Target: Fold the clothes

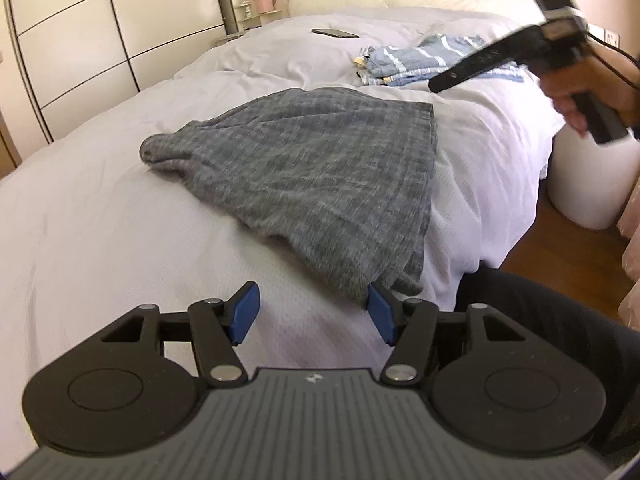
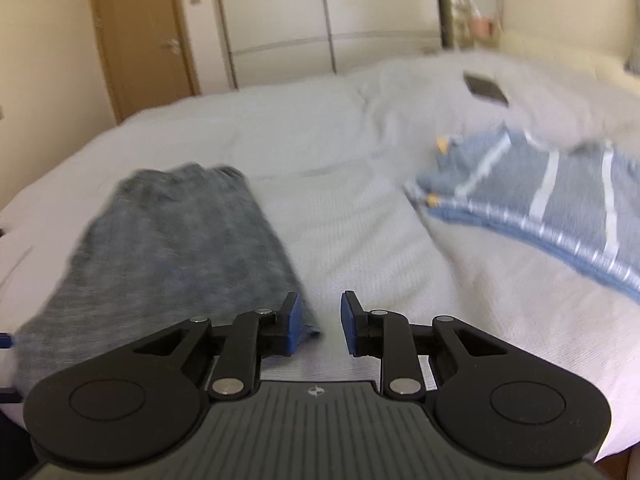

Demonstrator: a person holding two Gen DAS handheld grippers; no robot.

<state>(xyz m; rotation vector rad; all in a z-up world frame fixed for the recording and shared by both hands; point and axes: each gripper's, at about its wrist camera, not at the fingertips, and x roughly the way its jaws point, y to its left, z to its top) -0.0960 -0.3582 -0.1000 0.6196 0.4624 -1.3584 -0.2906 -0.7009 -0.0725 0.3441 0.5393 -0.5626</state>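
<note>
White bedding (image 1: 120,208) is spread under a grey garment (image 1: 304,168), laid doubled over; beyond it, blue striped clothes (image 1: 420,60) are stacked folded. Both the left gripper (image 1: 314,312) and the right gripper (image 2: 320,322) are held open and empty, so further folds cannot be judged.

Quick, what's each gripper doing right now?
Left gripper: open, holding nothing, near the grey garment.
Right gripper: open, holding nothing.

one grey garment (image 1: 304,176), one striped garment (image 1: 420,60), one phone (image 1: 335,33)
</note>
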